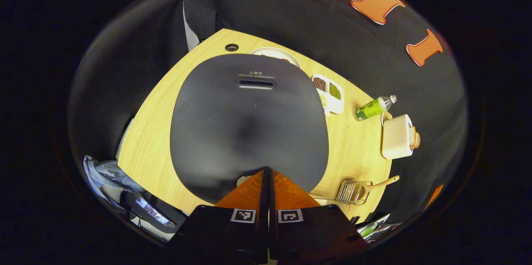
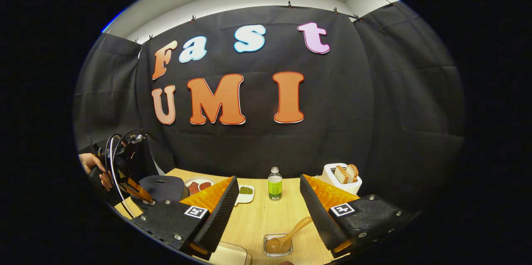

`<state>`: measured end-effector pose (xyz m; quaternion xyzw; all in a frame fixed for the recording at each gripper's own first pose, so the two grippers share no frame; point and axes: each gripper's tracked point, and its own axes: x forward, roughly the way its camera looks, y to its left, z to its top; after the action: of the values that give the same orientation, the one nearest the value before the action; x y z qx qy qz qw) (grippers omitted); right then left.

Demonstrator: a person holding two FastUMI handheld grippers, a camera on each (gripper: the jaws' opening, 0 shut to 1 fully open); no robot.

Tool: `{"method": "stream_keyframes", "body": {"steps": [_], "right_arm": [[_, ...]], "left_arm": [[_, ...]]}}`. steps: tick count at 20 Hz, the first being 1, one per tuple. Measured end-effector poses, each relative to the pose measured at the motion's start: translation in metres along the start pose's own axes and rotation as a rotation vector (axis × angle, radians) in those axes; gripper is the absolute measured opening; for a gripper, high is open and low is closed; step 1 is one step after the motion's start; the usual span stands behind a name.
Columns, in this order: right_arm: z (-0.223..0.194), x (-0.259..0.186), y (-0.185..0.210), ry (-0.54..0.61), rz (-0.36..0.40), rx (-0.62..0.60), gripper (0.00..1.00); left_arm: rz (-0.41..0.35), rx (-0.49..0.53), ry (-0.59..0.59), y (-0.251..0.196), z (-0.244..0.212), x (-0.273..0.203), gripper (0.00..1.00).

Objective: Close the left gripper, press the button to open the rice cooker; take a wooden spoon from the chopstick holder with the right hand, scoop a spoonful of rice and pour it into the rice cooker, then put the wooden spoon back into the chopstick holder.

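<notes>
The rice cooker [image 1: 249, 123] has a dark grey ribbed lid, which is down. My left gripper [image 1: 266, 170] is shut, and its tips rest at the lid's near edge beside a pale button [image 1: 241, 180]. In the right gripper view, that left gripper [image 2: 139, 193] points down at the cooker [image 2: 162, 188], held by a hand [image 2: 93, 166]. The wooden spoon [image 2: 286, 234] lies in the clear chopstick holder [image 2: 277, 245], just ahead of my open, empty right gripper [image 2: 269, 180]. The spoon [image 1: 376, 185] also sticks out of the holder [image 1: 351, 192] at the right in the left gripper view.
On the wooden table [image 2: 257, 219] stand a green-labelled bottle [image 2: 274, 184], a white toaster with bread [image 2: 343, 177], a plate of meat [image 2: 199, 185] and a divided white dish of grains [image 1: 328, 90]. A pale container edge [image 2: 228, 254] shows under my right gripper's left finger.
</notes>
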<state>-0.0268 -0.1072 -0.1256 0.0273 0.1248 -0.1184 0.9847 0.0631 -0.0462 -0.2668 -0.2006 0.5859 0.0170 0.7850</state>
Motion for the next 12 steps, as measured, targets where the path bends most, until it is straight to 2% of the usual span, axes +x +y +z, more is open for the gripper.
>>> {"method": "stream_keyframes", "body": {"steps": [2,3,4,6,8,9,10,12], "right_arm": [[-0.006,0.004,0.002,0.012,0.001,-0.003,0.92],[-0.009,0.006,0.003,0.020,0.004,-0.002,0.92],[-0.012,0.008,0.006,0.033,0.013,0.000,0.92],[-0.016,0.014,0.011,0.054,0.024,0.006,0.92],[-0.020,0.017,0.015,0.065,0.034,0.009,0.92],[-0.020,0.019,0.018,0.070,0.039,0.007,0.92],[-0.021,0.021,0.019,0.073,0.041,0.004,0.92],[-0.026,0.023,0.018,0.080,0.034,0.000,0.92]], "left_arm": [[0.018,0.003,-0.003,0.003,-0.005,0.006,0.07],[0.026,-0.003,-0.046,0.001,0.000,0.006,0.07],[0.037,0.016,-0.056,0.001,-0.002,0.005,0.03],[0.060,0.079,-0.156,0.001,-0.003,0.002,0.07],[0.084,0.155,-0.236,-0.001,-0.003,-0.003,0.07],[0.098,0.186,-0.274,-0.001,-0.001,-0.005,0.02],[0.104,0.198,-0.331,-0.003,0.003,-0.015,0.06],[0.117,0.243,-0.469,-0.012,0.018,-0.036,0.06]]}}
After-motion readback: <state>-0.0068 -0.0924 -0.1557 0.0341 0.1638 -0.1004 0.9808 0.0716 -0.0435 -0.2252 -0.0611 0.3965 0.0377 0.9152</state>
